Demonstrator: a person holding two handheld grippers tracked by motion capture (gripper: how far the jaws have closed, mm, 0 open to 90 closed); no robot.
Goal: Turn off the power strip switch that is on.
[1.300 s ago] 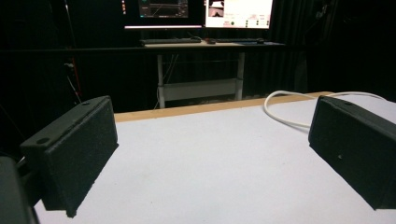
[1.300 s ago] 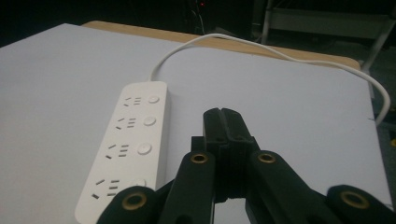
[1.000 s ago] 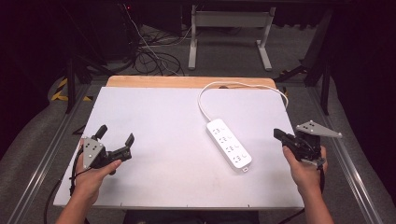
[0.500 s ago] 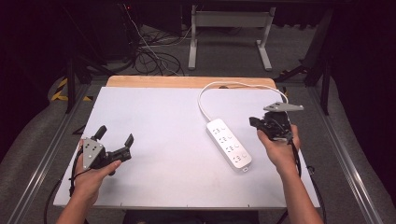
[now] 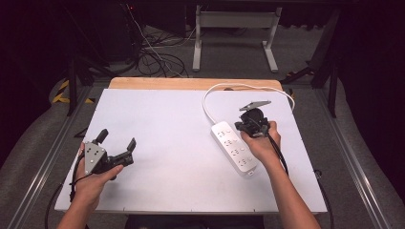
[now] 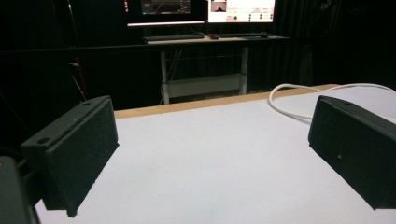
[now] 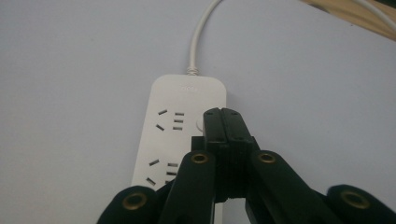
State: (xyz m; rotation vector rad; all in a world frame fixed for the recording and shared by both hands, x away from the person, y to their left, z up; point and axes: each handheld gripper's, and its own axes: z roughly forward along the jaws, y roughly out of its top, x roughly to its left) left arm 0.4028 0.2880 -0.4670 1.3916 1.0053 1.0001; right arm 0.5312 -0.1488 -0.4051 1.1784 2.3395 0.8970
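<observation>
Smooth white plastic power strip (image 7: 180, 135) on matt white tabletop (image 5: 162, 124), wooden far edge (image 5: 191, 84).

1. We see a white power strip (image 5: 234, 149) with a white cord (image 5: 224, 90).
2. We see a white table (image 5: 167, 129) with a tan wooden far edge.
3. We see both grippers' jaws black.

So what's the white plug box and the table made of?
The power strip looks like smooth, slightly glossy white plastic, with moulded slots and rounded corners. The table top looks like a matte white sheet; the bare far edge looks like light wood, though I can't be sure.
</observation>
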